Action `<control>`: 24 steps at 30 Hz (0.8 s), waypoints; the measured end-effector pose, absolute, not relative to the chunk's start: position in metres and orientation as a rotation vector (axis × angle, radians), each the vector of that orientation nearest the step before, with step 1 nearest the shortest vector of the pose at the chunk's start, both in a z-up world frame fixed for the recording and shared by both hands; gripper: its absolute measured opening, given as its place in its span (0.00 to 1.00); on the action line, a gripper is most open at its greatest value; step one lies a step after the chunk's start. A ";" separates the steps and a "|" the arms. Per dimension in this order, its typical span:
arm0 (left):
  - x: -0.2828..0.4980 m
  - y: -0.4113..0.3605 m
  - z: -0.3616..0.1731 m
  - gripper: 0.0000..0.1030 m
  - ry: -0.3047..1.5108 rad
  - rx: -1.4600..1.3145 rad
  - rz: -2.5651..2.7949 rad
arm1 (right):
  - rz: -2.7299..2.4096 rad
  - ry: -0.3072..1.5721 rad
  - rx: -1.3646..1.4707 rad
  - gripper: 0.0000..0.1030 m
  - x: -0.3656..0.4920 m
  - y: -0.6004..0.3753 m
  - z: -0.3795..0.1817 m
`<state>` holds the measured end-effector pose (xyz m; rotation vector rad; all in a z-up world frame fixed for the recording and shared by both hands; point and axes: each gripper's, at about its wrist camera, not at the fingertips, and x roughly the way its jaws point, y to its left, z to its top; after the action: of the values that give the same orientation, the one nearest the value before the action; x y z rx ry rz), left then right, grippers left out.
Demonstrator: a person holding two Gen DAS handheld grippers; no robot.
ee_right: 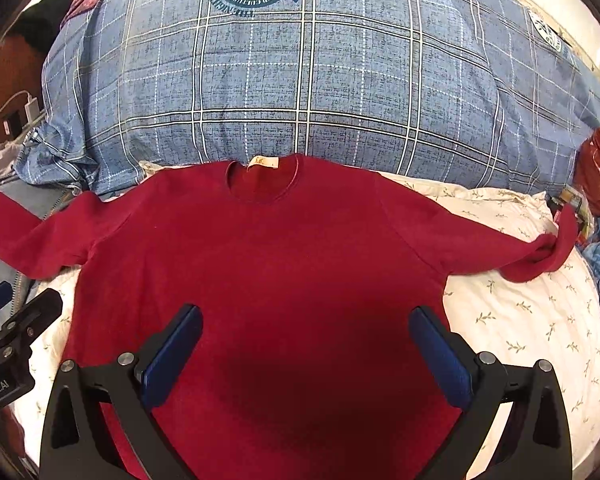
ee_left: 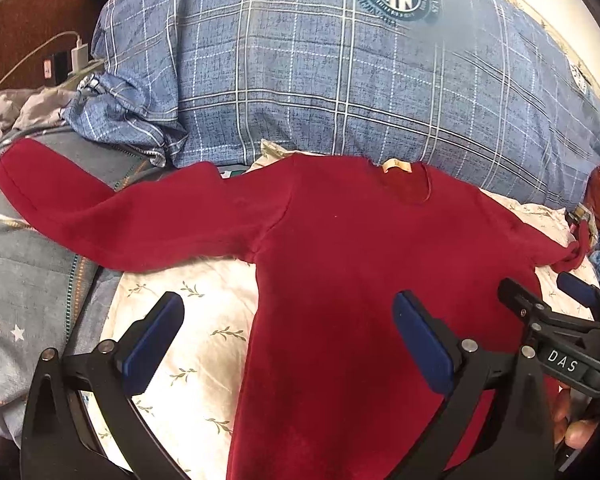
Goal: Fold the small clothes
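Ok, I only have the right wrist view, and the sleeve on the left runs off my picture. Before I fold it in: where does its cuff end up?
Observer: The red sweater's left sleeve lies flat and straight. Its cuff rests off the white sheet, on a grey blanket.
Operator: And the left gripper, open or shut?
Observer: The left gripper is open and holds nothing. It straddles the sweater's side edge below that sleeve.

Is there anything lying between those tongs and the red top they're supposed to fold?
Nothing visible. The red top lies spread flat on the floral sheet, with nothing on it. Both the right tongs and the left tongs hang open directly over its body, with no object in between.
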<state>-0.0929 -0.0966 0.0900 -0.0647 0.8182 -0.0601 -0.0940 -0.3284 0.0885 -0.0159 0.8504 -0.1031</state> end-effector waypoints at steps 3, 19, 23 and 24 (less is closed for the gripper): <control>-0.089 -0.096 0.084 1.00 0.837 -0.075 -0.058 | -0.112 0.847 -0.026 1.00 -0.091 -0.327 0.086; -0.081 -0.090 0.079 1.00 0.845 -0.080 -0.038 | -0.088 0.869 -0.034 1.00 -0.083 -0.319 0.078; -0.081 -0.085 0.078 1.00 0.844 -0.089 -0.030 | -0.082 0.874 -0.041 1.00 -0.081 -0.316 0.077; -0.081 -0.084 0.079 1.00 0.843 -0.091 -0.028 | -0.081 0.875 -0.042 1.00 -0.081 -0.315 0.076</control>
<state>-0.0805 -0.0841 0.0786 -0.0913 0.8428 -0.0276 -0.0812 -0.3149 0.0762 -0.0420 0.8749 -0.0810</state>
